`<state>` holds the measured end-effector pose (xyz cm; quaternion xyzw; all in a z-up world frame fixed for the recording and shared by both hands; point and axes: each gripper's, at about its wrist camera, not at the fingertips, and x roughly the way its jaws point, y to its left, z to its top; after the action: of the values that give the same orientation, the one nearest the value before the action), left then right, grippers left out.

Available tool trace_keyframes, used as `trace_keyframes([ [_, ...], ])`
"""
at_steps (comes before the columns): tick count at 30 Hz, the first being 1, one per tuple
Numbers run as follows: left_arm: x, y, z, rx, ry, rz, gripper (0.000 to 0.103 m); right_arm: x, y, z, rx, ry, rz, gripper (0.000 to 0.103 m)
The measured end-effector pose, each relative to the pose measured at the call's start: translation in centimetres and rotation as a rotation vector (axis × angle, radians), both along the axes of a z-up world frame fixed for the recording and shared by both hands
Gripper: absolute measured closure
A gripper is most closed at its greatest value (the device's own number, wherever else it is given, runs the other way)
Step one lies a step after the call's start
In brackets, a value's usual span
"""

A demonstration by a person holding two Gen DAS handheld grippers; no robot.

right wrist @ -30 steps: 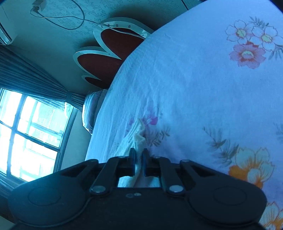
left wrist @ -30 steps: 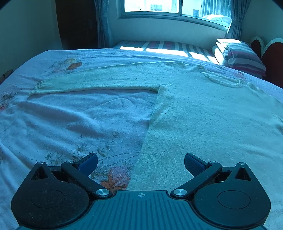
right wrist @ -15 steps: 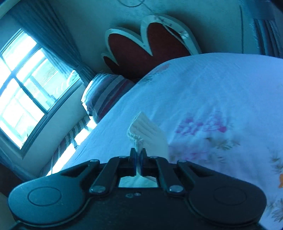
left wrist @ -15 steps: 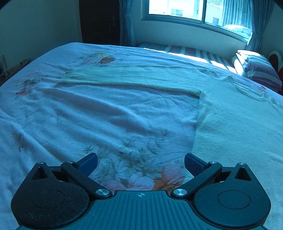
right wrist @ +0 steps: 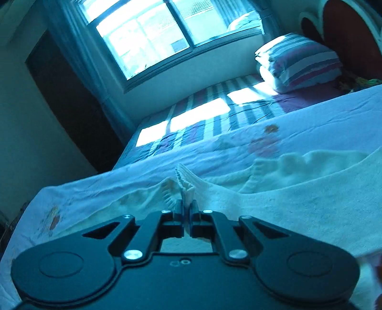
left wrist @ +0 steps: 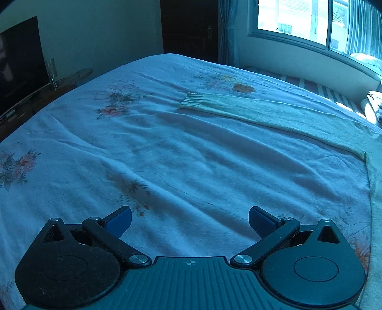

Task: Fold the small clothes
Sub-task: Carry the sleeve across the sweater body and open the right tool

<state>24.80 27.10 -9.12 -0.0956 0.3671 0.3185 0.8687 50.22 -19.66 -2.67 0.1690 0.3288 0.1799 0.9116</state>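
Observation:
A pale yellow knit sweater lies flat on the floral bedsheet (left wrist: pixel 167 152). In the left wrist view its left sleeve (left wrist: pixel 274 114) stretches out, with the ribbed cuff (left wrist: pixel 193 100) at its end; the body runs off the right edge. My left gripper (left wrist: pixel 189 219) is open and empty, low over bare sheet, well short of the cuff. My right gripper (right wrist: pixel 187 209) is shut on the other sleeve's ribbed cuff (right wrist: pixel 185 183) and holds it lifted over the sweater's body (right wrist: pixel 298 190).
A striped pillow (right wrist: pixel 298 62) and a dark red headboard (right wrist: pixel 346 31) stand at the head of the bed. A window (left wrist: pixel 310 21) and striped bedding (right wrist: pixel 214 114) lie beyond the far side. A dark TV (left wrist: pixel 19 62) stands on a low bench at left.
My left gripper has swung left, away from the sweater's body toward the outstretched sleeve. My right gripper, still shut on the cuff, has lifted and carried it over the sweater's body.

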Motion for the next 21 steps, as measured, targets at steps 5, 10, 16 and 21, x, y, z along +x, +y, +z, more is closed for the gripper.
trace_keyframes([
  [5, -1.3, 2.7, -0.4, -0.009, 0.005, 0.023, 0.000, 0.0, 8.5, -3.1, -0.069, 0.066, 0.088, 0.098],
  [10, -1.7, 4.5, -0.8, -0.018, 0.000, 0.033, 0.000, -1.2, 10.1, -3.6, -0.069, 0.054, 0.057, 0.098],
  [16, -0.7, 4.9, -0.9, -0.029, -0.006, 0.000, 0.000, -1.1, 11.6, -3.5, -0.057, 0.038, 0.057, 0.098],
  [21, 0.2, 4.4, -0.5, -0.031, -0.014, -0.033, 0.000, -1.1, 13.6, -3.8, -0.045, 0.054, 0.087, 0.097],
])
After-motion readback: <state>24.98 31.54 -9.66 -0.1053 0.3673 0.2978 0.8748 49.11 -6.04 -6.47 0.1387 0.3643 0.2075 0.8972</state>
